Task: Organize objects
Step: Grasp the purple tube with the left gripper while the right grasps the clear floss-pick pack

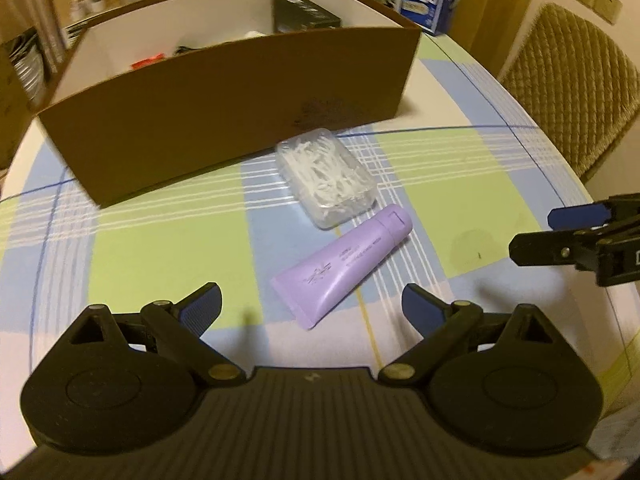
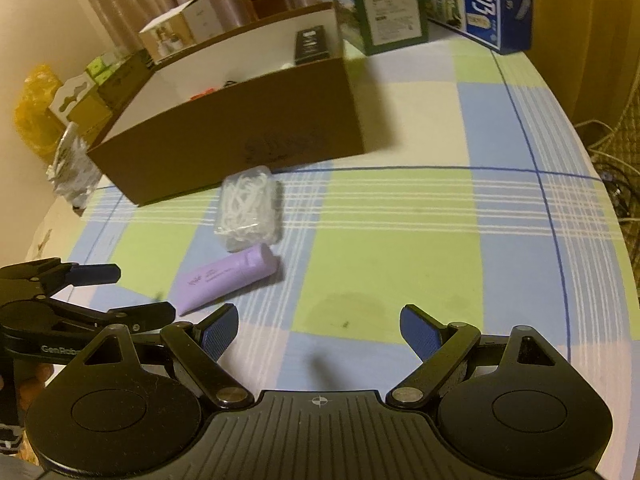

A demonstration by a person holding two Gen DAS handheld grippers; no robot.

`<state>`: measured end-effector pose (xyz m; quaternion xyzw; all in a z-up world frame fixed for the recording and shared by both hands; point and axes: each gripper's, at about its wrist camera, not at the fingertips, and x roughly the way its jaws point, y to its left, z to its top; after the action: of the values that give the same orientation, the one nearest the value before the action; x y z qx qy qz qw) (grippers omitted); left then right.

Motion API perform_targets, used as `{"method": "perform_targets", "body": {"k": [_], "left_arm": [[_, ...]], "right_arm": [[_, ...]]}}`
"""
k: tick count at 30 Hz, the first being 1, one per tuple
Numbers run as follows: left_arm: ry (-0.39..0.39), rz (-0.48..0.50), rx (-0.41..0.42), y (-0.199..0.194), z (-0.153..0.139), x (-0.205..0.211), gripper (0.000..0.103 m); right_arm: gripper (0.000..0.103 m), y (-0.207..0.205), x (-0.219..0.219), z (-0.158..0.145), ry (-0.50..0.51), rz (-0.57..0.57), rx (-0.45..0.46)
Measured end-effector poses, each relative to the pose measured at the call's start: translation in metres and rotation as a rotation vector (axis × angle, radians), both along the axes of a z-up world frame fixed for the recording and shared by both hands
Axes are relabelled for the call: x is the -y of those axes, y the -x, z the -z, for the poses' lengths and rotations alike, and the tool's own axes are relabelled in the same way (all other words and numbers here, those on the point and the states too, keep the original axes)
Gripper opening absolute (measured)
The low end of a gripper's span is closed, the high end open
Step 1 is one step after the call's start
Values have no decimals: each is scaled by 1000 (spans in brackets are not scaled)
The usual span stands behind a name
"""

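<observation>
A purple tube lies flat on the checked tablecloth, its crimped end toward me. Touching its cap is a clear plastic case of white floss picks. Behind them stands an open brown cardboard box holding a black carton and small items. My left gripper is open, its fingers on either side of the tube's crimped end, with nothing held. My right gripper is open over bare cloth, right of the tube. Each gripper shows at the edge of the other's view.
Milk cartons and boxes stand along the back of the table. Small cartons and a yellow bag crowd the far left. A quilted chair stands past the round table edge; cables lie on the right.
</observation>
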<state>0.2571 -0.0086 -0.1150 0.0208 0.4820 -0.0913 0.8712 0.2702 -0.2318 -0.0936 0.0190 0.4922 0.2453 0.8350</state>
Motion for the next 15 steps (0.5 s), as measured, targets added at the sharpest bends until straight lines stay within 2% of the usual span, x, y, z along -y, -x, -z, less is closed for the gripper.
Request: {"method": "perform_targets", "body": {"k": [8,11,13,15], "left_arm": [[-15,126,4,-31,20,15,90],[-20,168,-3,-42,27,19,83],[-13,185,-18,-47,31,20,72],[-10,200,-24,-49,33,23,69]], "right_arm": [[85,-6,12,5,18,53,-19],[85,-7,18,7,23,77,-26],[85,-8,21,7,27,90,-30],[85,-9,24,8,31,100,-33]]}}
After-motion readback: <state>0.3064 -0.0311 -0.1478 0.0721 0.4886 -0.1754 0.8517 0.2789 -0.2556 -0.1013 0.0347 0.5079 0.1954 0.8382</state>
